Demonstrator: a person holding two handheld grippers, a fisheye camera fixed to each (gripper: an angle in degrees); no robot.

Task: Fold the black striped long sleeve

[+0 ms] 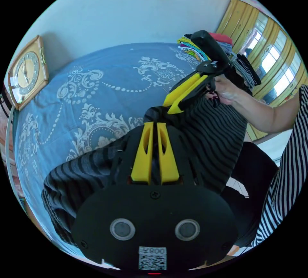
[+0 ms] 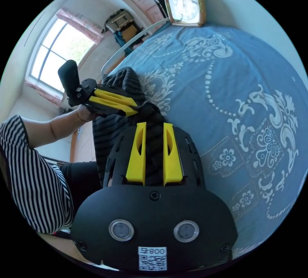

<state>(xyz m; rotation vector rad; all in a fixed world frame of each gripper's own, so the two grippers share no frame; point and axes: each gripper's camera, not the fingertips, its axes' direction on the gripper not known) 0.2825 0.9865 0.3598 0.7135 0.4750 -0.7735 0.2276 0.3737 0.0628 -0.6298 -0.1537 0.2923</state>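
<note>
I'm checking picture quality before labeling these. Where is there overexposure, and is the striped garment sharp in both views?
Left gripper view: window panes blown out; black striped long sleeve sharp. Right gripper view: window overexposed; garment dark, its stripes still readable; bedspread curved by fisheye.

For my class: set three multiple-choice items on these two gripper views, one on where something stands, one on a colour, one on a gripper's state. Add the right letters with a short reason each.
1. Where is the clock?
A. on the floor
B. at the edge of the bed, against the wall
C. on the windowsill

2. What colour is the bedspread?
A. blue with a white pattern
B. plain red
C. green

3. The left gripper is:
A. wide open over the bed
B. shut on the striped garment
C. holding the clock

Answers: 1 B, it leans by the wall at the bed's edge. 2 A, white scrolls on blue. 3 B, its jaws pinch the cloth.
</note>
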